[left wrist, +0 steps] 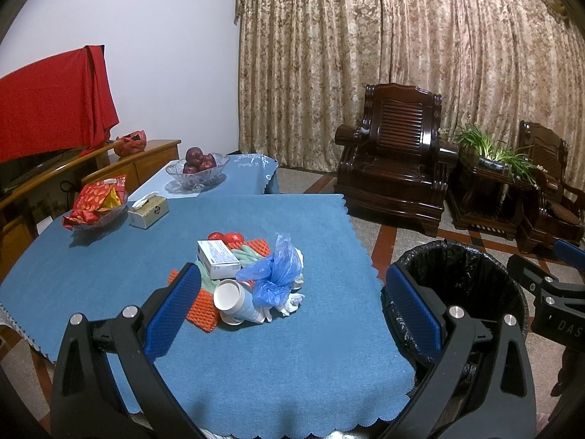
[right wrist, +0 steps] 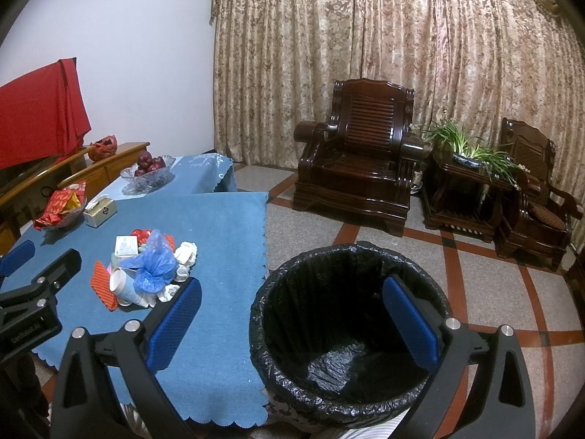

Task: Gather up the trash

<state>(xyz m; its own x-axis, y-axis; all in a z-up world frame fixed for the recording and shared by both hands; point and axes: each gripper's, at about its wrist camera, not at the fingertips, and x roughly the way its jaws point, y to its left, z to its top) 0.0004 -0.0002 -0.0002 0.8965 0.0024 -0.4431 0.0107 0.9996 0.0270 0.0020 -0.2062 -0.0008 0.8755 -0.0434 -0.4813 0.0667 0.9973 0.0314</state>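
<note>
Nearest the left wrist camera, the left gripper (left wrist: pixel 292 307) has its blue-padded fingers (left wrist: pixel 172 311) spread wide with nothing between them, hovering over the near half of the table (left wrist: pixel 109 263). Framed between them lies the trash pile: a tipped paper cup (left wrist: pixel 230 298), a crumpled blue bag (left wrist: pixel 272 274), a white box (left wrist: pixel 218 259), wadded tissues (left wrist: pixel 290 301) and orange mesh (left wrist: pixel 203 311), all touching or overlapping near the table's middle.

The right wrist view shows what the left barely catches: the whole mouth of the bin (right wrist: pixel 347 336), lined with a black bag, standing on the floor just beside the table's right edge. The right gripper (right wrist: pixel 292 322) is likewise released and carries nothing, hanging above the bin with one finger over the table edge and the other over the bin's opening. In the left view only the bin's near rim shows, partly behind a finger.

Each camera sees the other gripper's black frame at its edge.

Farther back on the table are a tissue box (left wrist: pixel 148 212), a snack dish (left wrist: pixel 97 206) and a bowl of apples (left wrist: pixel 197 168). Beyond stand an armchair (right wrist: pixel 356 153), a plant (right wrist: pixel 471 150) and curtains (right wrist: pixel 365 55).
</note>
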